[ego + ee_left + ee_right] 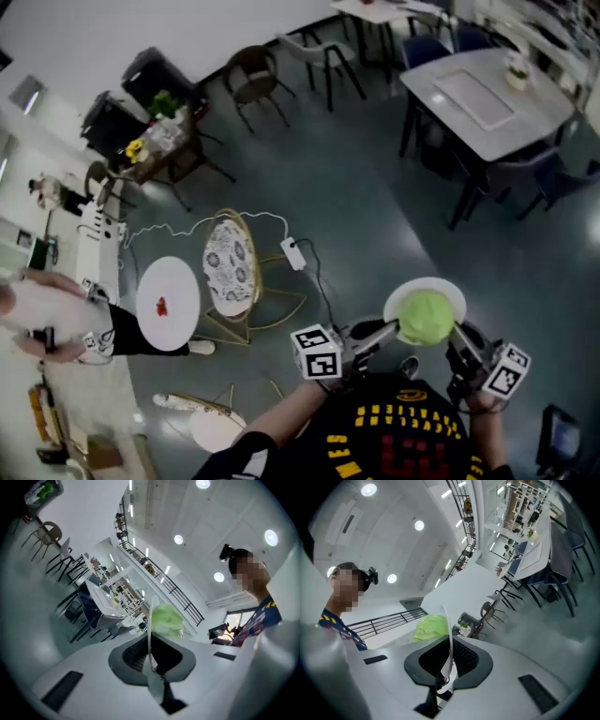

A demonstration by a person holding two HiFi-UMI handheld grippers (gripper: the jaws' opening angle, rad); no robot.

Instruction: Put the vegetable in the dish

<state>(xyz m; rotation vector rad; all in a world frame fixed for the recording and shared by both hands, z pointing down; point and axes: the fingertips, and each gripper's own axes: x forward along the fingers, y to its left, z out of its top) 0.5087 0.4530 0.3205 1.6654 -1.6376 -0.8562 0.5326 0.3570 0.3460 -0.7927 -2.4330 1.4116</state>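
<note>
Pale green and crinkled like a leafy head, the vegetable [427,317] sits on the smooth, round white dish [448,291], which you hold in the air at about 5 o'clock in the head view. Your left gripper [386,332] is clamped on the dish's thin rim at its 9 o'clock side. Your right gripper [460,337] is clamped on the rim at 3 o'clock. Each gripper view shows that rim edge-on between dark ribbed pads [136,653], with the vegetable bulging just beyond. Black-and-white square markers cover each gripper's cube [316,352]. Yellow and red print on your dark shirt [403,441] is too blurred to read.
</note>
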